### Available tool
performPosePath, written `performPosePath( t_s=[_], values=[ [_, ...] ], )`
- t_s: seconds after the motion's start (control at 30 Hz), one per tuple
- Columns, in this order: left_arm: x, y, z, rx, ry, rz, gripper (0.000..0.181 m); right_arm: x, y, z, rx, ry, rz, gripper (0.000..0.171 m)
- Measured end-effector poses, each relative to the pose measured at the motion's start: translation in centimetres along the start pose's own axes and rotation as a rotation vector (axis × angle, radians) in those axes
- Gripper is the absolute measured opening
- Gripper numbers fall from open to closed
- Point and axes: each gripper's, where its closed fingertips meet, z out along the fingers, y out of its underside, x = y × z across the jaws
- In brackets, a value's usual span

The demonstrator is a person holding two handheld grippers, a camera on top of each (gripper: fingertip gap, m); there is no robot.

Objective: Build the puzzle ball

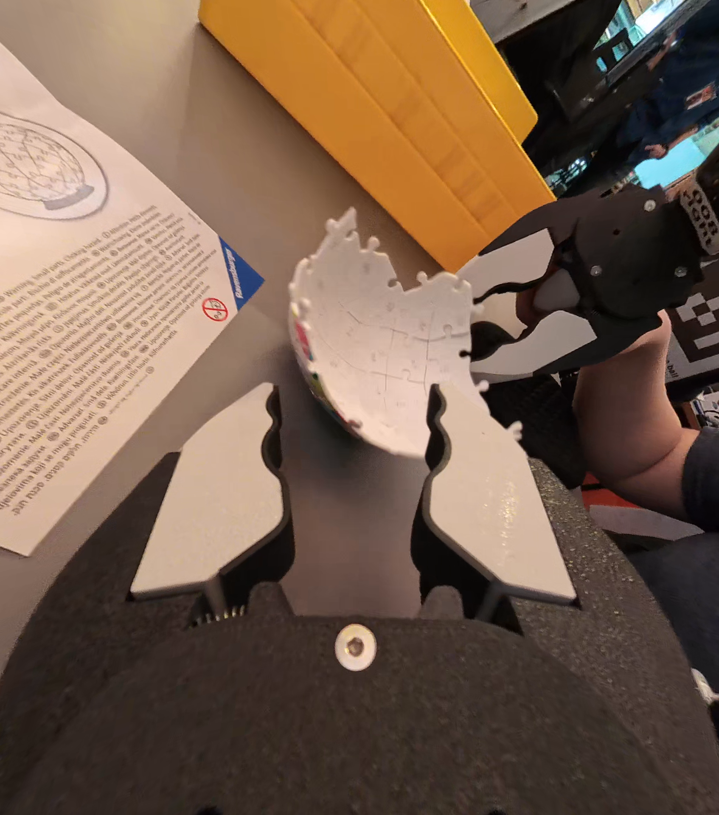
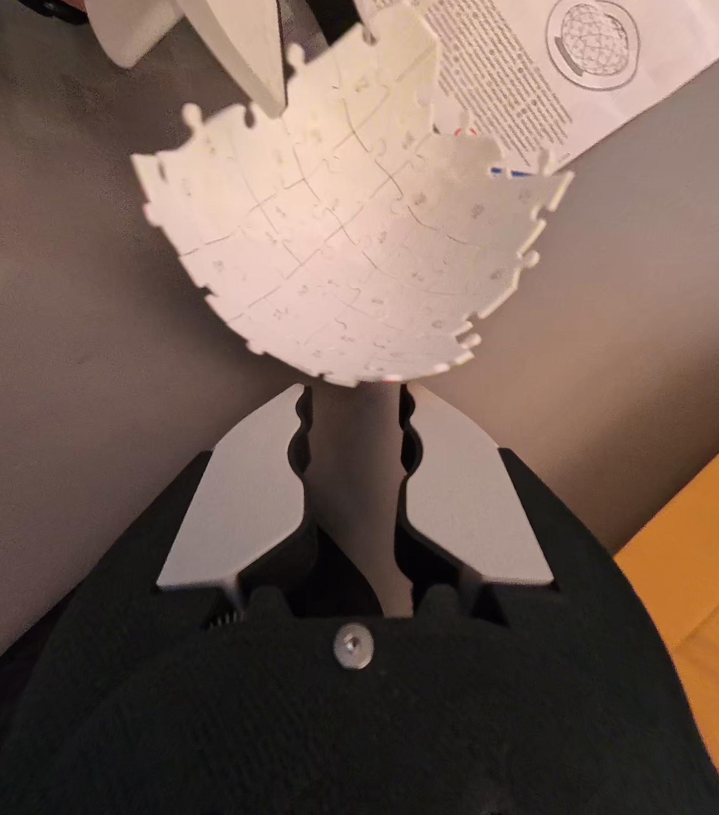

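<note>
Bare grey tabletop (image 2: 62, 273) lies open at left and lower right of the right wrist view, while the puzzle-ball shell (image 1: 384, 344) blocks centre frame of the left wrist view, hemmed by the instruction sheet (image 1: 62, 308) at left and yellow box (image 1: 393, 110) at upper right.

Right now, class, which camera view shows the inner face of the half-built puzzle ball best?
The right wrist view: the puzzle ball shell fills the frame, seams and edge tabs plain. The left wrist view shows it smaller and tilted, partly hidden behind the left claw.

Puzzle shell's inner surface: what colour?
Plain white inside the puzzle shell; clearest in the right wrist view.
</note>
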Motion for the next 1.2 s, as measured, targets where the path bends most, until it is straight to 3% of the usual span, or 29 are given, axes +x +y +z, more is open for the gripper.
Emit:
performPosePath(
  t_s=[0.23, 0.77, 1.03, 1.2],
  values=[
    [1.6, 2.3, -1.0, -0.052, -0.045, 0.044, 0.065, -0.9, -1.1, 0.8, -0.01, -0.038, -0.087, 0.038],
    [6.0, 8.7, -8.9, 0.109, -0.149, -0.016, 0.068, -7.5, -4.4, 3.7, -0.035, -0.287, -0.263, 0.039],
    [5.8, 9.7, -8.4, 0.11, -0.144, 0.013, 0.069, -5.2, -2.9, 2.2, -0.107, -0.237, -0.212, 0.038],
    [6.5, 9.9, -7.7, 0.086, -0.13, 0.088, 0.076, -4.3, -5.2, -0.1, 0.016, -0.261, -0.114, 0.038]
  ],
)
